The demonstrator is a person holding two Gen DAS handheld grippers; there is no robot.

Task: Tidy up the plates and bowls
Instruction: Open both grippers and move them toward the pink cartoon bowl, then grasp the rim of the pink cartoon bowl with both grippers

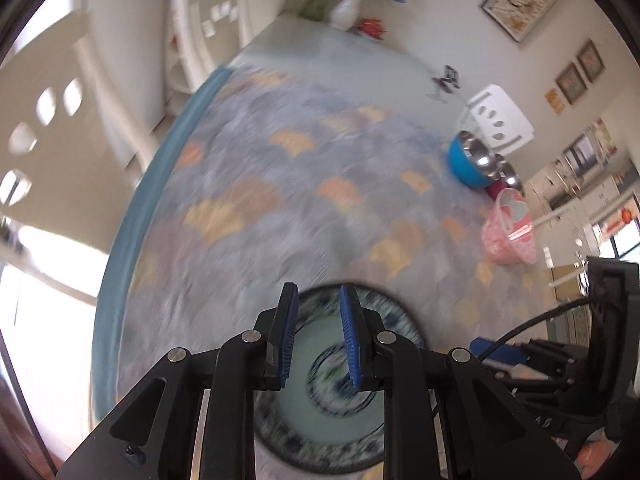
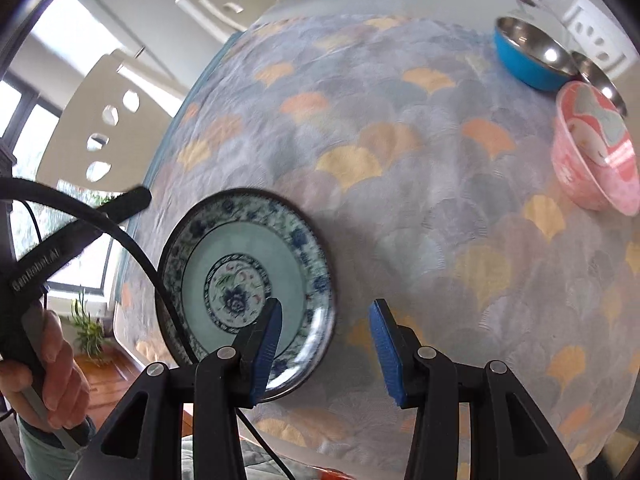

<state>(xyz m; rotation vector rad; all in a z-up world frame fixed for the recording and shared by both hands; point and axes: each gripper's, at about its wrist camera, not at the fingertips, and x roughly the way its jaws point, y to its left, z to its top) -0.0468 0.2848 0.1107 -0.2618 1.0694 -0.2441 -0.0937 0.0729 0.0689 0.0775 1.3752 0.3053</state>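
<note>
Item: round glazed plate, blue floral rim, pale celadon well; lies flat on the scallop-patterned tablecloth near its edge. Left gripper directly above it, jaws nearly closed, grasping nothing; right gripper just beside, parted, empty (left is nearer). Blue steel-lined bowl and pink bowl well apart, far side.
</note>
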